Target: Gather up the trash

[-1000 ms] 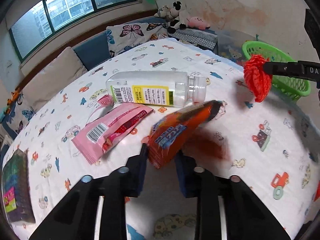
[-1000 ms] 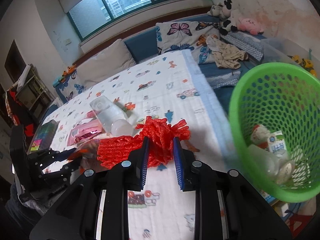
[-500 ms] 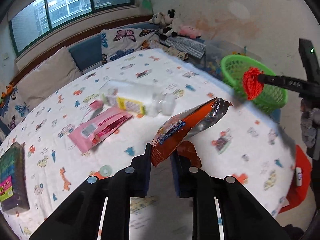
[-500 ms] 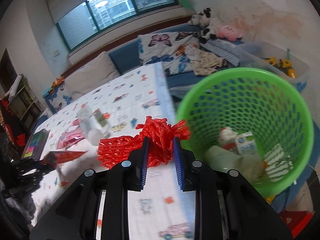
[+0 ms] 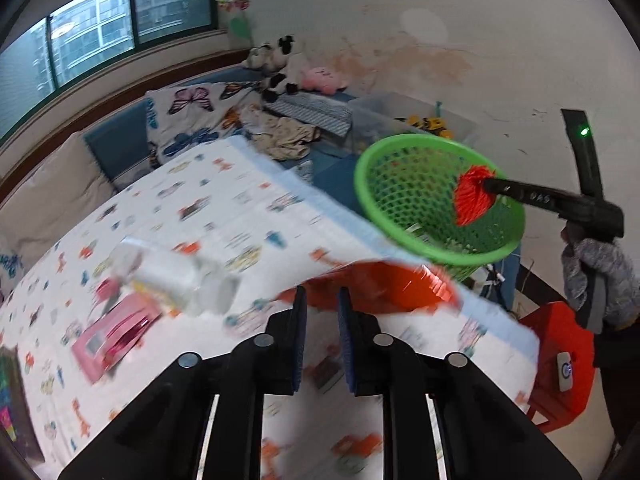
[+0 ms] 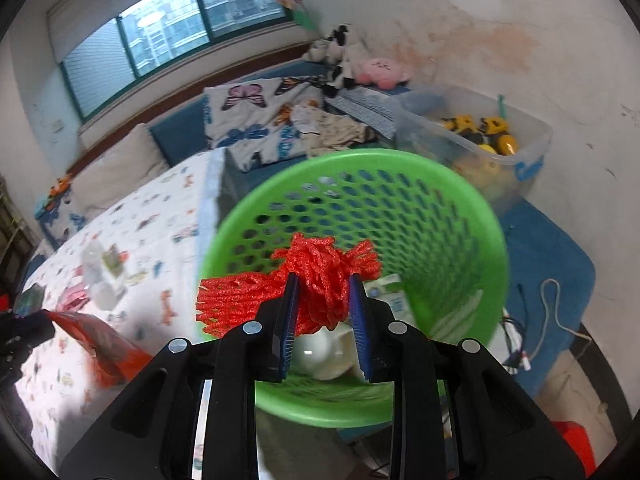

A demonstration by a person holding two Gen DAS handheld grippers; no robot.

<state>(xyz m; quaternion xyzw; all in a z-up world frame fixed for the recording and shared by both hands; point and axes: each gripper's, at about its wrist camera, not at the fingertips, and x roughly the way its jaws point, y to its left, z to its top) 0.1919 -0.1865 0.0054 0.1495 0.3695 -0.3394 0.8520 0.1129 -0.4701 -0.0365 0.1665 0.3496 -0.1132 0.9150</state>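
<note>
My left gripper (image 5: 322, 300) is shut on a blurred orange snack bag (image 5: 384, 290), held above the bed's right edge. The bag (image 6: 100, 340) also shows at the left of the right wrist view. A red foam net (image 6: 320, 264) is between the pads of my right gripper (image 6: 322, 292), whose jaws are opening. The net hangs over the mouth of the green basket (image 6: 360, 158). In the left wrist view the right gripper (image 5: 486, 184) holds the net (image 5: 472, 196) over the basket (image 5: 420, 138). Inside the basket lie a white bottle (image 6: 320, 352) and a small carton (image 6: 392, 296).
A clear plastic bottle (image 5: 180, 276) and a pink wrapper (image 5: 112, 336) lie on the cartoon-print sheet (image 5: 200, 208). A red stool (image 5: 560, 360) stands below the basket. A clear toy bin (image 6: 480, 136) sits behind it, by the wall.
Both grippers have swung right, towards the basket. The left one lifted the orange bag off the sheet. The right one carried the red net from above the bed to over the basket's mouth.
</note>
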